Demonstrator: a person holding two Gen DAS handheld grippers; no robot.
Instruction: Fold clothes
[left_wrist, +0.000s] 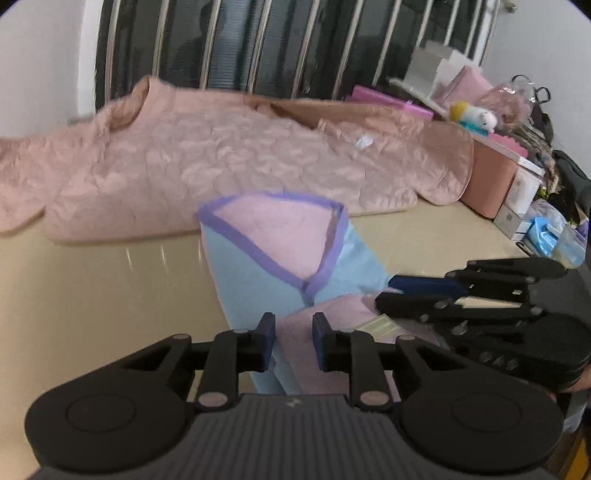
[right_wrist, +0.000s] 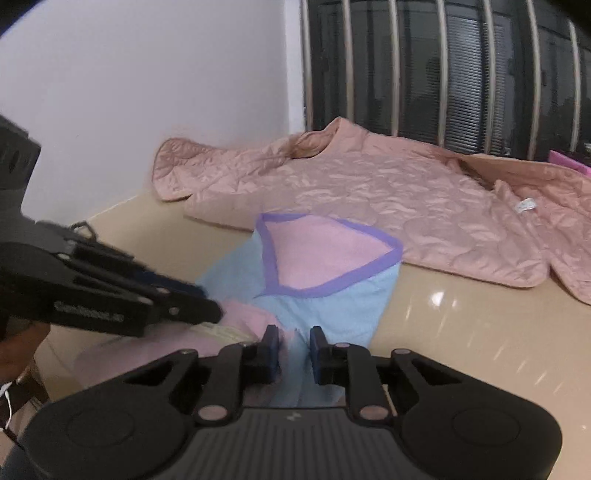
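Progress on the folding is partial at best. Nearest in the left wrist view, the left hand-held gripper (left_wrist: 293, 341) has its jaws standing a narrow way apart with pink fabric of the small garment (left_wrist: 273, 254) lying between them; whether the pads actually press the cloth cannot be told. The right hand-held gripper (right_wrist: 293, 354), seen from its own camera, likewise shows a narrow gap, with the seam of pink and light blue fabric in it, and contact is again uncertain. Both tools meet at the near end of this garment, which rests on the glossy beige desk (right_wrist: 461, 350). The piece is light blue outside with a pink lining and purple binding; one flap is turned back to expose the lining, and the near portion is bunched, so this fold appears to be under way rather than finished. Farther back, the pink quilted jacket (left_wrist: 229, 158) lies spread flat and unfolded along the desk's far side, apparently untouched. Judged remaining: completing the small garment, then the jacket.
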